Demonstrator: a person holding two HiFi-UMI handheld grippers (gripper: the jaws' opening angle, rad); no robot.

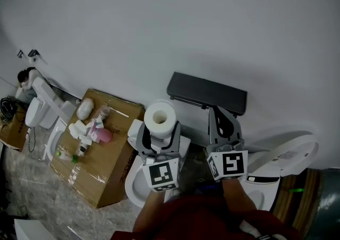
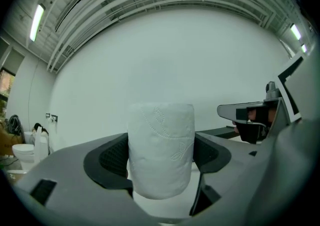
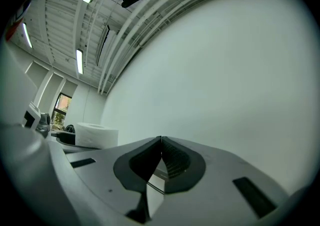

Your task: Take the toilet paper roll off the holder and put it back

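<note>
A white toilet paper roll (image 1: pixel 159 117) (image 2: pixel 161 147) stands upright between the jaws of my left gripper (image 1: pixel 158 134) (image 2: pixel 162 156), which is shut on its sides and holds it up in front of the white wall. The same roll (image 3: pixel 96 135) shows at the left in the right gripper view. My right gripper (image 1: pixel 225 126) (image 3: pixel 161 162) is shut with its pads pressed together and nothing between them. It points up at the wall, just below a dark grey holder shelf (image 1: pixel 207 93) fixed to the wall. That shelf's edge (image 2: pixel 241 111) shows at the right in the left gripper view.
A cardboard box (image 1: pixel 103 151) with toiletries and tissue on top stands on the floor at the left. White toilets (image 1: pixel 41 114) stand further left. A white toilet (image 1: pixel 268 172) with its lid raised is under the right gripper. The floor (image 1: pixel 32 191) is grey marble tile.
</note>
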